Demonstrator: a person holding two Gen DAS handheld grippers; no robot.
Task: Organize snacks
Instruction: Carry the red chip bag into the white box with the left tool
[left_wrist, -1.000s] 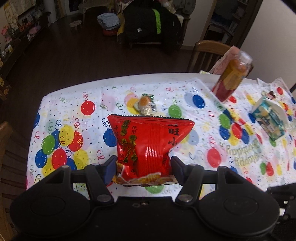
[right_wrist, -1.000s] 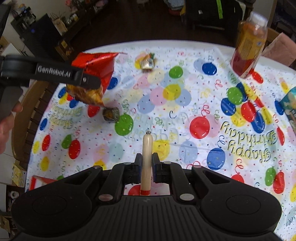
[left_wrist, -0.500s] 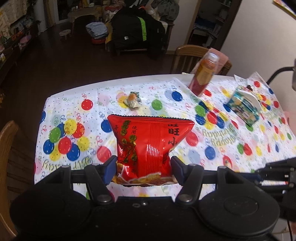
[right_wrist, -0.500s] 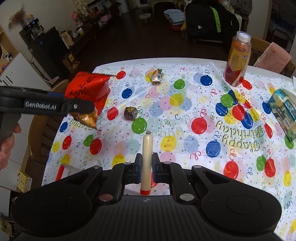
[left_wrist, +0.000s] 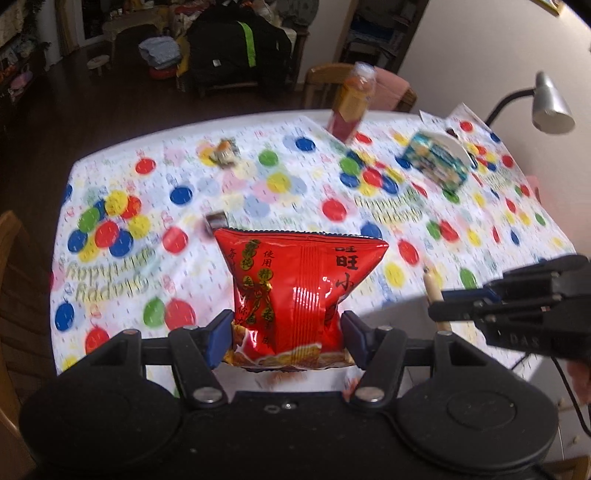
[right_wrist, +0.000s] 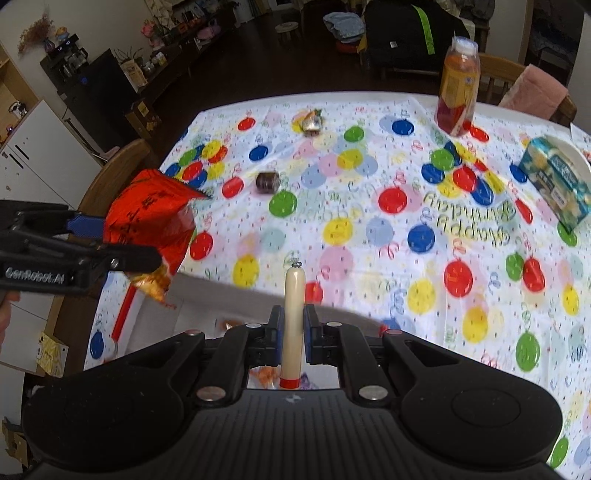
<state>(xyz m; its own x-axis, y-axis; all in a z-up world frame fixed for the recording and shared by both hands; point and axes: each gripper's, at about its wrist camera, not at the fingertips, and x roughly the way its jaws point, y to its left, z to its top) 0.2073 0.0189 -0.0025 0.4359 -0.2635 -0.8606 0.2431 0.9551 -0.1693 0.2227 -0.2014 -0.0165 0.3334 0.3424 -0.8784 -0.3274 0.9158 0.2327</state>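
Observation:
A red snack bag (left_wrist: 295, 288) stands upright between the blue pads of my left gripper (left_wrist: 288, 332), which is shut on its lower part. In the right wrist view the same bag (right_wrist: 151, 225) hangs at the left in the left gripper (right_wrist: 122, 243), above the table's near left corner. My right gripper (right_wrist: 293, 328) is shut on a pale sausage stick (right_wrist: 293, 306) with a red end, pointing forward. From the left wrist camera, the right gripper (left_wrist: 443, 306) shows at the right with the stick (left_wrist: 432, 291) in it.
On the balloon tablecloth (right_wrist: 369, 206) lie a small dark candy (right_wrist: 267, 181), a wrapped snack (right_wrist: 312, 122), a blue-green pack (right_wrist: 557, 181) and an orange bottle (right_wrist: 458, 88). A white surface (right_wrist: 221, 302) with a red strip sits below both grippers. A wooden chair (right_wrist: 110, 173) stands at left.
Both grippers have drawn back toward the table's near edge with their loads still held. The right gripper has come further into the left wrist view, and the dark candy now shows past the bag.

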